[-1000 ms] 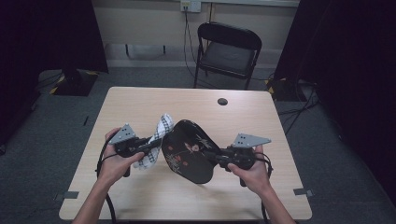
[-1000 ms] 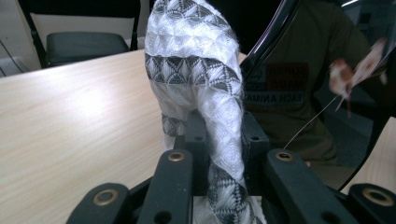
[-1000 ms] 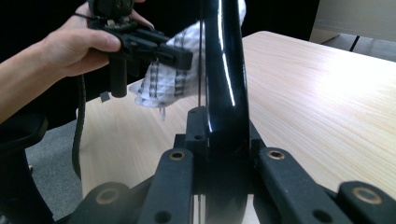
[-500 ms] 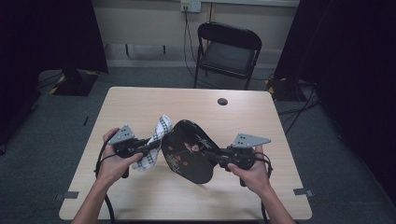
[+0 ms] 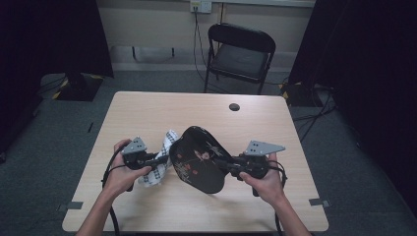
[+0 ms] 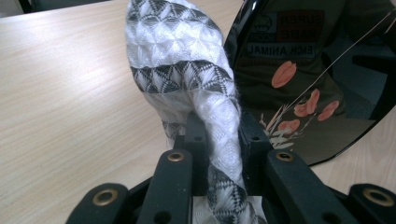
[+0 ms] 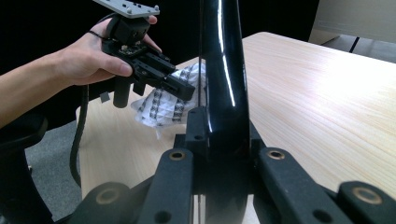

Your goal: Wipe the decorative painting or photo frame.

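Observation:
A glossy black plate (image 5: 196, 160) painted with reddish flowers stands tilted on edge above the table. My right gripper (image 5: 221, 163) is shut on its rim (image 7: 224, 70), with the jaws (image 7: 222, 126) pinching both sides. My left gripper (image 5: 164, 160) is shut on a white cloth (image 6: 182, 60) with grey patterned bands. The cloth's bunched end lies against the plate's shiny face (image 6: 317, 93). In the right gripper view, the left gripper (image 7: 184, 91) and the cloth (image 7: 161, 109) are beyond the plate's edge, with a hand around the gripper.
The wooden table (image 5: 196, 108) carries a small dark round disc (image 5: 234, 106) near its far edge. A black folding chair (image 5: 241, 54) stands behind the table. Part of the cloth (image 5: 147, 177) hangs down to the tabletop under the left gripper.
The left gripper and its cloth have shifted slightly against the plate's face. The right hand and the plate have stayed put.

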